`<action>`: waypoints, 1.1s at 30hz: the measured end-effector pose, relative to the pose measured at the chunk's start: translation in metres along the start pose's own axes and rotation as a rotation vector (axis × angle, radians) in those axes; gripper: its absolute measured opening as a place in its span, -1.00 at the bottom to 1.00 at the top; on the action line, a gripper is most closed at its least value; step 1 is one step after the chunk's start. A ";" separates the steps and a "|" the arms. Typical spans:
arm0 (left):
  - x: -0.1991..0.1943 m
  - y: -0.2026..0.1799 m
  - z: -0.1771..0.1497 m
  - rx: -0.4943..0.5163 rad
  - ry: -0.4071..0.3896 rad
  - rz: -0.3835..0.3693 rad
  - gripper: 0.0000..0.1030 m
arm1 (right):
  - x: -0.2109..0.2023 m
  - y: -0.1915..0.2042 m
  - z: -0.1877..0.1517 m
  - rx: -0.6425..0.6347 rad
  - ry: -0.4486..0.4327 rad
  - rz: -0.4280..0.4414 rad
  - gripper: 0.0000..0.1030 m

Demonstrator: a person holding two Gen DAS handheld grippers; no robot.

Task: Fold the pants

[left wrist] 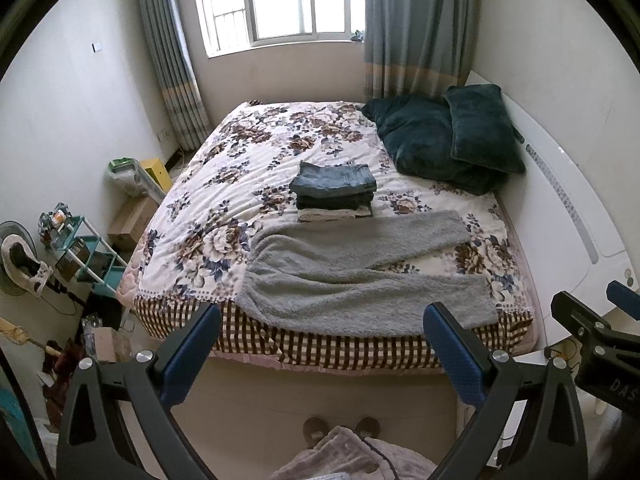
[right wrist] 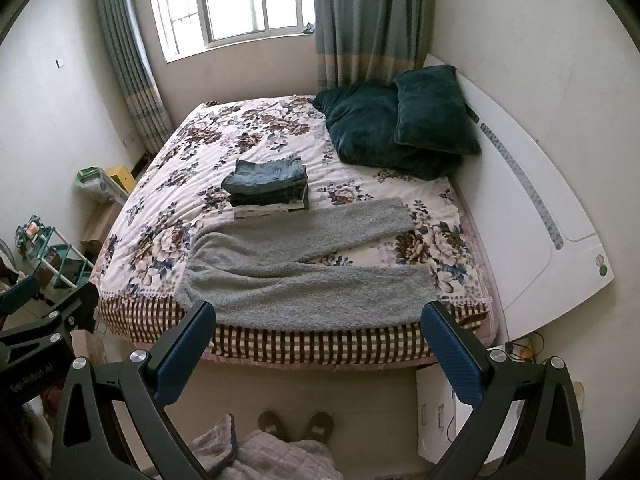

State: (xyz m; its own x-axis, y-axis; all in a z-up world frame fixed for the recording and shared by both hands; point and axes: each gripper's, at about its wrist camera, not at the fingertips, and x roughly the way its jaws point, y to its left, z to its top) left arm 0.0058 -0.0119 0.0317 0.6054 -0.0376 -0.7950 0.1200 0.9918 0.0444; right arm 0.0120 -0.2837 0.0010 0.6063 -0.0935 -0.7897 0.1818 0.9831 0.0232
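Note:
Grey fleece pants (left wrist: 360, 276) (right wrist: 304, 276) lie spread flat on the near part of the floral bed (left wrist: 248, 184) (right wrist: 180, 184), waist to the left, both legs reaching right and splayed apart. My left gripper (left wrist: 322, 320) hovers open above the near bed edge, short of the pants, holding nothing. My right gripper (right wrist: 318, 318) is open too, likewise over the near edge and holding nothing. In the left wrist view the right gripper (left wrist: 588, 312) shows at the right margin; the left gripper (right wrist: 48, 300) shows at the left margin of the right wrist view.
A stack of folded jeans and light clothes (left wrist: 334, 190) (right wrist: 270, 188) sits mid-bed behind the pants. Dark green pillows (left wrist: 448, 140) (right wrist: 400, 124) lie at the far right by a white headboard (right wrist: 532, 216). A teal shelf (left wrist: 88, 256) and boxes crowd the floor at left. Slippered feet (right wrist: 296, 424) stand below.

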 end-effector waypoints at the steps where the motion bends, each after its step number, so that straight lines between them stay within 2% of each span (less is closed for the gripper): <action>1: 0.000 0.000 -0.001 0.000 0.000 -0.001 0.99 | 0.000 0.000 0.000 0.000 0.000 0.001 1.00; 10: 0.004 -0.001 -0.010 -0.016 -0.001 0.003 0.99 | 0.004 -0.001 -0.001 0.001 0.000 0.006 1.00; 16: 0.023 -0.012 -0.005 -0.052 0.006 0.031 0.99 | 0.017 -0.009 -0.002 0.005 0.019 0.018 1.00; 20: 0.049 -0.018 0.001 -0.082 0.014 0.047 0.99 | 0.043 -0.013 0.001 -0.005 0.032 0.012 1.00; 26: 0.105 -0.020 0.010 -0.093 0.089 0.070 0.99 | 0.093 -0.008 0.011 -0.003 0.079 -0.002 1.00; 33: 0.193 -0.015 0.036 -0.066 0.168 0.091 0.99 | 0.199 -0.004 0.045 0.021 0.159 -0.018 1.00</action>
State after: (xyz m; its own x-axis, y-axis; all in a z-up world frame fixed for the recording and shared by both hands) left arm 0.1492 -0.0386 -0.1004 0.4713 0.0683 -0.8793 0.0154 0.9962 0.0856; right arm 0.1671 -0.3132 -0.1287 0.4731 -0.0830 -0.8771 0.2085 0.9778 0.0199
